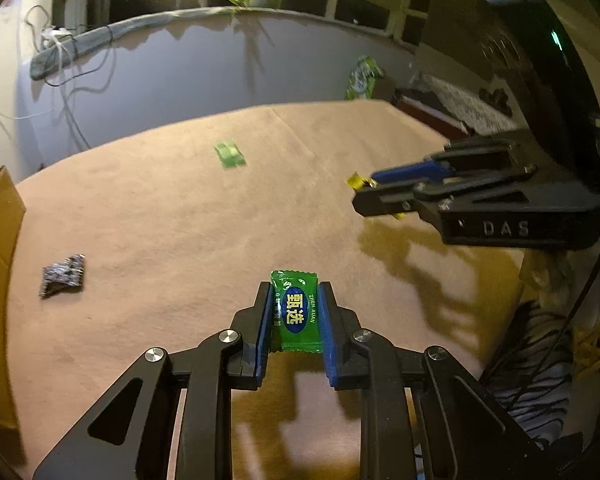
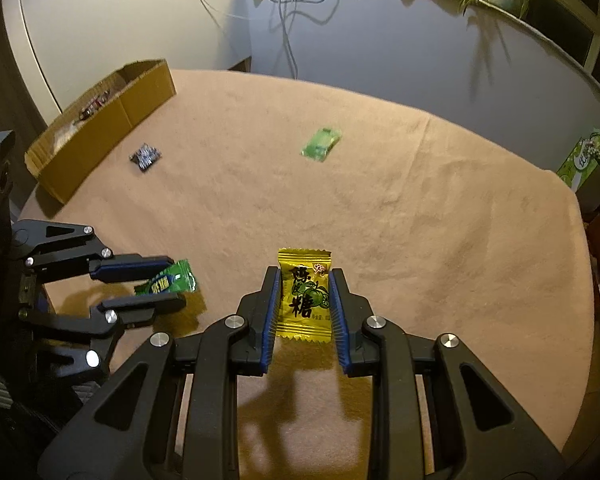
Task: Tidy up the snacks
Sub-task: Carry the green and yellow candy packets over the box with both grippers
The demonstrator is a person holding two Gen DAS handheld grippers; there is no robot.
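Observation:
My left gripper (image 1: 295, 294) is shut on a green candy packet (image 1: 296, 312) and holds it above the tan cloth; it also shows in the right wrist view (image 2: 176, 282) with the green packet (image 2: 168, 280). My right gripper (image 2: 305, 280) is shut on a yellow candy packet (image 2: 305, 300); in the left wrist view the right gripper (image 1: 364, 190) shows at the right with a bit of yellow wrapper (image 1: 356, 180). A second green packet (image 2: 321, 145) and a dark blue packet (image 2: 145, 156) lie on the cloth farther out.
An open cardboard box (image 2: 100, 128) with some snacks inside stands at the table's far left edge. The table is covered by a tan cloth (image 2: 420, 220). A green carton (image 2: 582, 160) stands off the right edge. A wall with cables lies behind.

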